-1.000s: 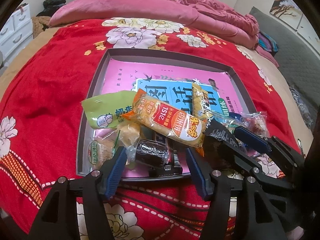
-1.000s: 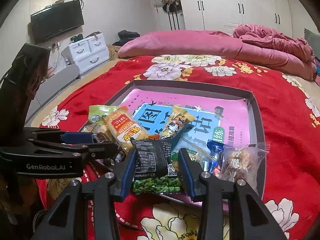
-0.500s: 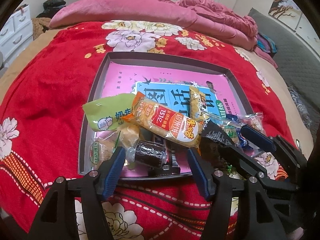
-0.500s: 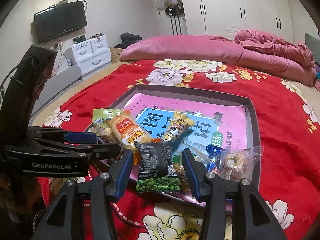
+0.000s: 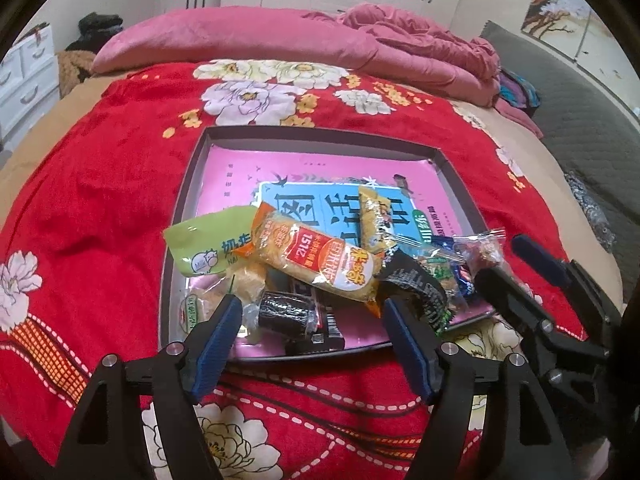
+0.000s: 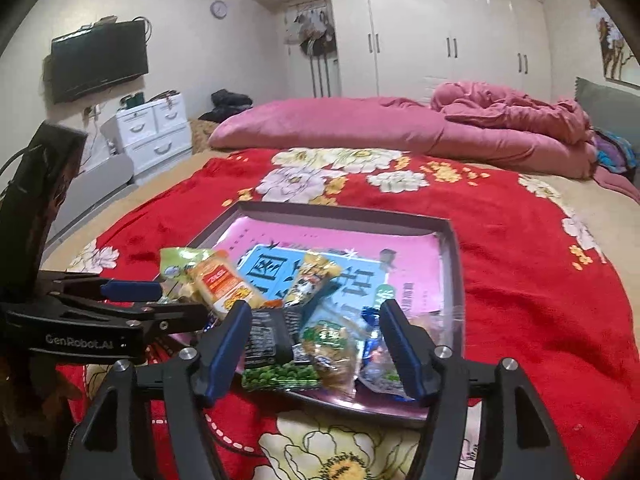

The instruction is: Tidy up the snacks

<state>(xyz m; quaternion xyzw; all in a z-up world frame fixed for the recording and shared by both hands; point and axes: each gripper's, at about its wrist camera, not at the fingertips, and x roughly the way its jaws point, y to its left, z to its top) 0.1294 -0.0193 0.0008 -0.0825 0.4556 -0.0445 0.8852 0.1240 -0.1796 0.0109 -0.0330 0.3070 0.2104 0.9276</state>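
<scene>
left wrist: orange packet (image 5: 320, 260) covers snacks beneath.

Snack pile (image 5: 316, 264) crowds tray's (image 5: 320, 136) near edge; far half bare

Red floral blanket (image 5: 100, 200), pink-lined grey tray (image 5: 320, 133), orange snack packet (image 5: 316, 258)

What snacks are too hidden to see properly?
- Left wrist view: the dark roll lies partly under the orange rice-cracker pack.
- Left wrist view: the black packet is partly behind the left gripper fingers.
- Right wrist view: small wrapper print is blurred.
</scene>
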